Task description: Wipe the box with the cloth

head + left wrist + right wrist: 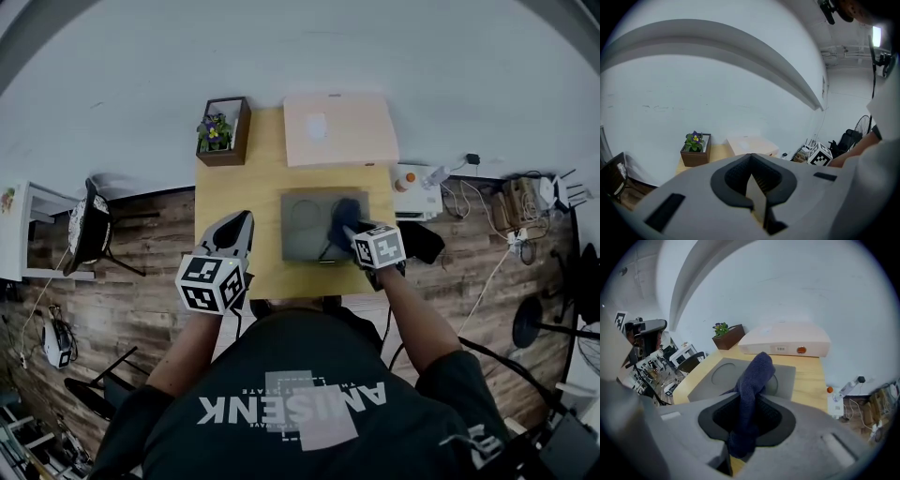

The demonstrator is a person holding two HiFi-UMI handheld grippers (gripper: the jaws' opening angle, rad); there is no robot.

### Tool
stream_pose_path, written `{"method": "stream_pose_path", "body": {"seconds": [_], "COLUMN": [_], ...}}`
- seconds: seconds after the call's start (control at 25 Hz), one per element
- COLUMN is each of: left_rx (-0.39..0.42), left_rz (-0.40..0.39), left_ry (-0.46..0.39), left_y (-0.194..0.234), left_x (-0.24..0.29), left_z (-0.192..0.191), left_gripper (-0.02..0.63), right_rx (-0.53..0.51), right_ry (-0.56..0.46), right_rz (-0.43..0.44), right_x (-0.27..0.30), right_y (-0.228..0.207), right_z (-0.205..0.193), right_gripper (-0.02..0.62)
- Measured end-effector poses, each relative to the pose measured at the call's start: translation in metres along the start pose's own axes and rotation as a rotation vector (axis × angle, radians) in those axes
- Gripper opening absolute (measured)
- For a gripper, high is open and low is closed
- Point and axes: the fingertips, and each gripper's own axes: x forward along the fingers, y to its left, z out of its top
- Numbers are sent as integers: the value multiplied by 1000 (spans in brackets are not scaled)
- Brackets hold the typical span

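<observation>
A flat grey box (307,225) with round recesses lies in the middle of the wooden table (234,187). My right gripper (345,232) is over the box's right part, shut on a dark blue cloth (346,213). In the right gripper view the cloth (757,373) stands up from between the jaws of the right gripper (751,401), above the grey box (717,376). My left gripper (242,225) hovers at the table's front left, apart from the box. In its own view the left gripper (751,163) is shut with nothing in it.
A pale beige box (339,129) lies at the table's far edge, and a brown planter with purple flowers (223,131) stands at the far left corner. A white device and cables (420,187) sit on the floor to the right. A black chair (89,230) stands to the left.
</observation>
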Motion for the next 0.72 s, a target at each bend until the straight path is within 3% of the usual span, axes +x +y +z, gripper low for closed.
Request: {"method": "stream_pose_path", "body": {"seconds": [0.32, 0.52, 0.72], "left_rx": [24, 22, 20], "left_rz": [-73, -85, -79], "left_ry": [8, 11, 11], "left_y": [-13, -11, -2], "left_x": [-1, -3, -9], "left_z": [-2, -3, -5], "left_gripper": [2, 2, 2], "right_rx": [60, 129, 111], "right_ry": [27, 34, 32], "right_rz": [-126, -201, -238], "right_x": [-28, -44, -58], "right_y": [-43, -68, -75], "right_z": [-18, -32, -39], "right_gripper": [81, 81, 81]}}
